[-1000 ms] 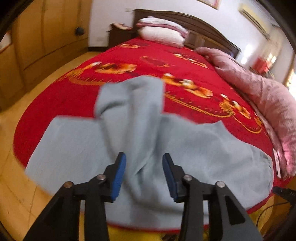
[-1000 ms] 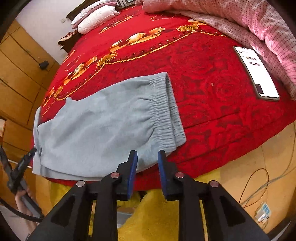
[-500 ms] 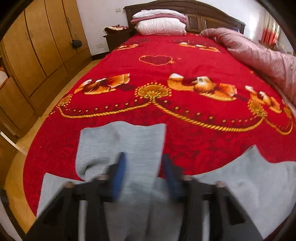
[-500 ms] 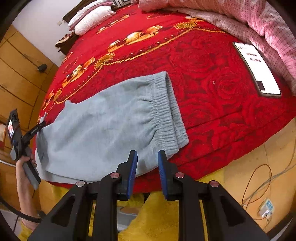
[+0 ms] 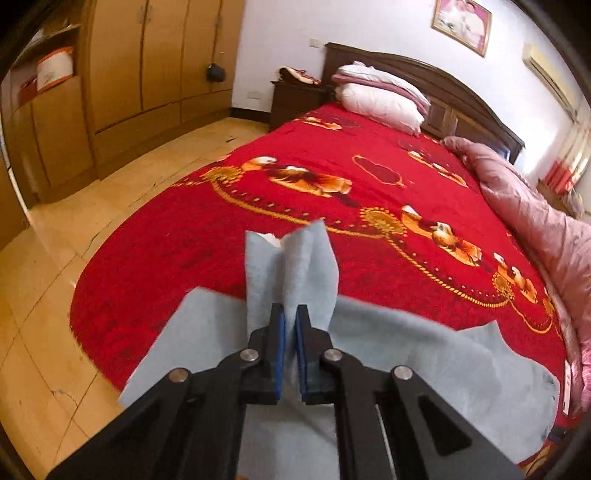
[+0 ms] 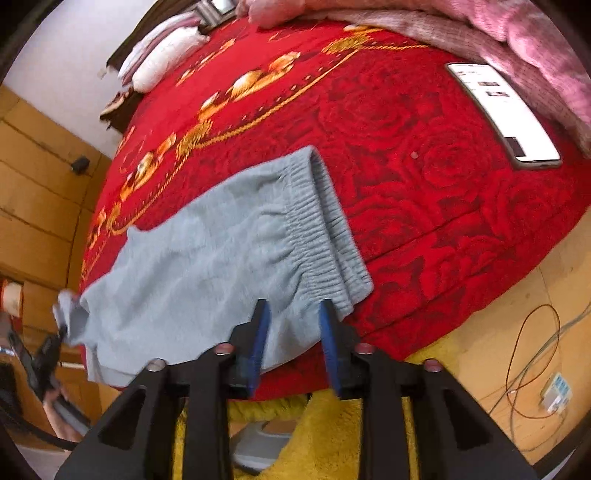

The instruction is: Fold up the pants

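Light grey pants (image 6: 207,266) lie along the front edge of a red bedspread (image 6: 406,147), waistband (image 6: 325,229) to the right. My left gripper (image 5: 290,325) is shut on the leg end of the pants (image 5: 295,269) and holds it lifted, the cloth sticking up between the fingers. The rest of the pants (image 5: 424,362) spreads below it. In the right wrist view the left gripper (image 6: 55,343) shows at the far left holding that raised end. My right gripper (image 6: 293,314) is open and empty, just in front of the waistband's near corner.
A phone (image 6: 502,110) lies on the bedspread at the right by a pink quilt (image 6: 498,33). Pillows (image 5: 380,96) sit at the headboard. Wooden wardrobes (image 5: 110,74) line the left wall. Cables (image 6: 535,369) and a yellow rug (image 6: 314,443) are on the floor.
My left gripper has closed on the leg end and lifted it. My right gripper has opened wider and moved closer to the waistband.
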Available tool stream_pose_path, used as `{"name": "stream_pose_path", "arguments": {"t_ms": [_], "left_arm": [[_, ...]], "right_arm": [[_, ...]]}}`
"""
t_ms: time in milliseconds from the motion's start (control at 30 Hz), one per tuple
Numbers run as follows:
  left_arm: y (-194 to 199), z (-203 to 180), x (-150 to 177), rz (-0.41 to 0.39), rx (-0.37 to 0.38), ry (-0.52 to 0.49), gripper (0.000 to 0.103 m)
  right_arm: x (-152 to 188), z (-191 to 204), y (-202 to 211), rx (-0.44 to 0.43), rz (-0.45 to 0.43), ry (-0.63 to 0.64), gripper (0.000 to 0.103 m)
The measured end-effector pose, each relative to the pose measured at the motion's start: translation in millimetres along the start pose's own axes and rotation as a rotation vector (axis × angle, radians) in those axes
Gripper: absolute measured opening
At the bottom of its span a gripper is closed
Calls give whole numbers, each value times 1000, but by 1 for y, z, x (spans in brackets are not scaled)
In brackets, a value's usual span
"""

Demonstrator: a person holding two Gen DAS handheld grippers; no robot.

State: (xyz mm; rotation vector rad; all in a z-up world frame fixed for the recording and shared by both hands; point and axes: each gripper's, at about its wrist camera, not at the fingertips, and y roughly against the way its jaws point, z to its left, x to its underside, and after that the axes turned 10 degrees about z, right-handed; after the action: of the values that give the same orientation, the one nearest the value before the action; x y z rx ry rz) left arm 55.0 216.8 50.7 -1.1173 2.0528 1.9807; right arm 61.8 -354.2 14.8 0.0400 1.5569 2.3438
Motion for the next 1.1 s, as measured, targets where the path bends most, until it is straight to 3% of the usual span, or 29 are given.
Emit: {"name": "stream_pose_path", "arguments": {"t_ms": [333, 367, 400, 500, 600, 667, 900, 1100], "left_arm": [[2, 39, 26, 36, 68, 76, 4], [2, 40, 26, 39, 82, 80, 4], [1, 40, 26, 47, 107, 86, 4], [4, 44, 27, 48, 126, 91, 3], [13, 52, 26, 27, 93, 93, 3], [16, 61, 24, 21, 75, 103, 3], [-1, 98, 45, 96, 30, 166, 3], [-13, 117, 67, 150, 37, 219, 4]], "right_arm": [[-5, -9, -11, -16, 14, -55, 45], [-7, -8, -14, -22, 10, -46, 40], [-8, -6, -16, -26, 11, -33, 27], [-10, -4, -12, -8, -12, -9, 16], [-12, 7, 15, 25, -119, 62, 15], [-16, 10, 28, 34, -147, 85, 15], [-13, -4, -14, 140, 22, 93, 21], [-9, 14, 0, 224, 5, 179, 26]]}}
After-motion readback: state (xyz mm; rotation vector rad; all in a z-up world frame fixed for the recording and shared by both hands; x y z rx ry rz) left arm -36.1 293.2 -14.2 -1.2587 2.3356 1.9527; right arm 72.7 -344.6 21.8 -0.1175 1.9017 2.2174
